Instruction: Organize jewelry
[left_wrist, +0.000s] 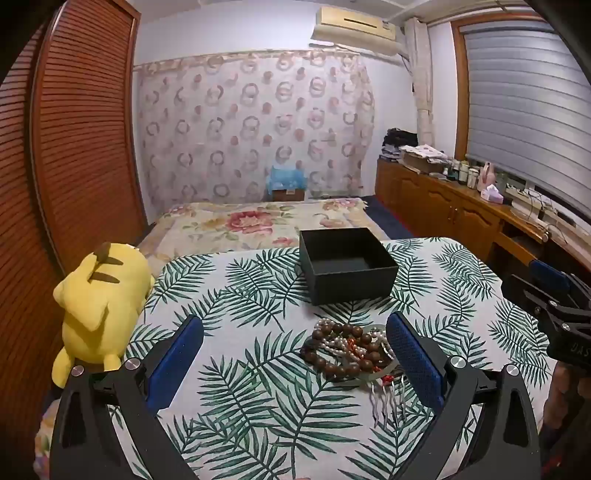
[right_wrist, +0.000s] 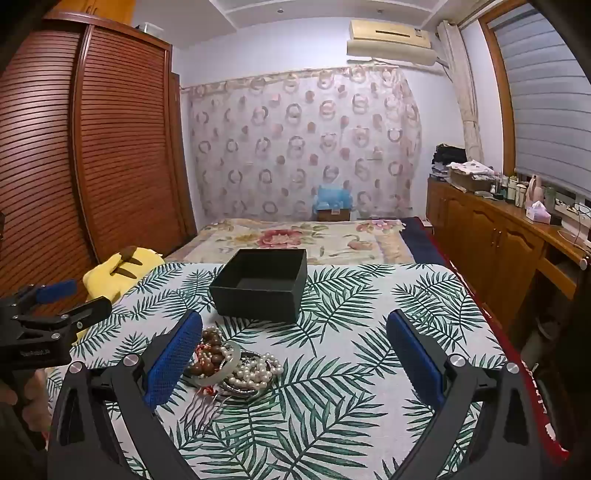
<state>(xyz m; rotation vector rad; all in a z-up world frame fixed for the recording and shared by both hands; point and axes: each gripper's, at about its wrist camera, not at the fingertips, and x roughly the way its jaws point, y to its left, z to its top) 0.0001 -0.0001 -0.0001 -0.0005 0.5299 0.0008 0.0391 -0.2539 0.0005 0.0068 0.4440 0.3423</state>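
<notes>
Two sets of tongs hover over the desk, which wears a palm-leaf cloth. The left tongs are spread wide with nothing between the blue pads, and the right tongs are just as wide and just as empty.

One black box stands open-topped toward the far edge of the desk, its inside bare as far as I can see.

The jewelry pile lies in one heap on the cloth, just on the near side of the box and apart from it. In it I count one bracelet of big brown wooden beads, one pale bangle, one tangle of white pearls whose strands I cannot separate, some small red beads, and one metal hair comb with its teeth pointing toward me.

One yellow plush toy sits at the desk's left edge.
</notes>
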